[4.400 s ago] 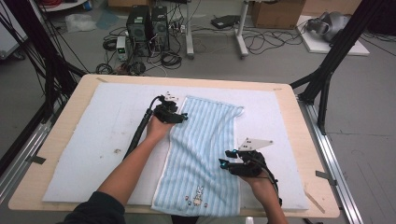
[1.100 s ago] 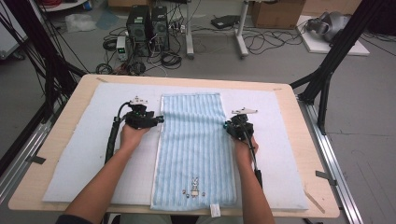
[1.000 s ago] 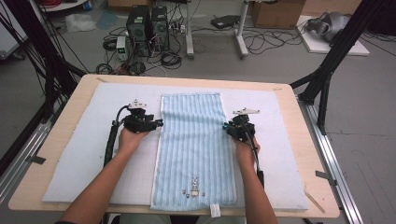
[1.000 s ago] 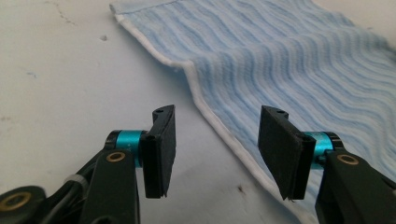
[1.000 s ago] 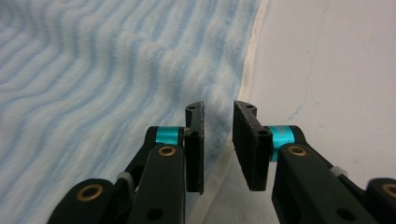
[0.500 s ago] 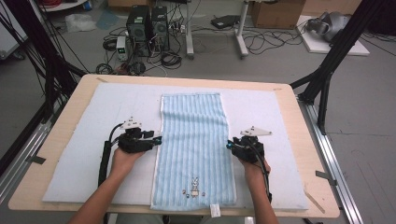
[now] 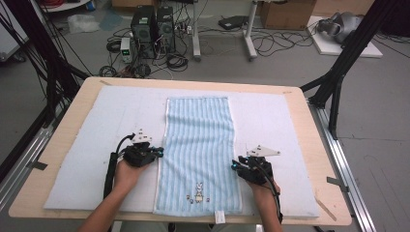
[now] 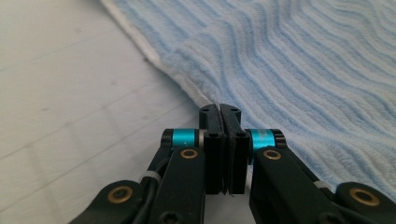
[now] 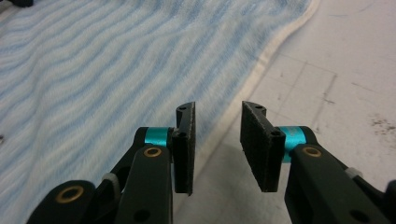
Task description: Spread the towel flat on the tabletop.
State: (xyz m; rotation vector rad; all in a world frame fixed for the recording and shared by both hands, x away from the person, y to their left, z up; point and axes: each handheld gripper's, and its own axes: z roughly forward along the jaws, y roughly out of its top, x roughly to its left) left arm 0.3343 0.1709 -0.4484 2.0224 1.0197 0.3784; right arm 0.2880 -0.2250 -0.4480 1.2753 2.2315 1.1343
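Blue striped towel [image 7: 199, 152] spread flat lengthwise on the white mat [image 7: 87, 125], rabbit motif [image 7: 197, 194] near its nearer end. Left gripper [image 7: 155, 152] at the towel's left edge; jaws together in the left gripper view [image 8: 219, 109], tips at the white hem, just closed; whether any cloth is pinched between them not discernible. Right gripper [image 7: 235, 166] at the towel's right edge; jaws apart and just opening [image 9: 217, 109], hem below the gap, pads clear of the cloth.
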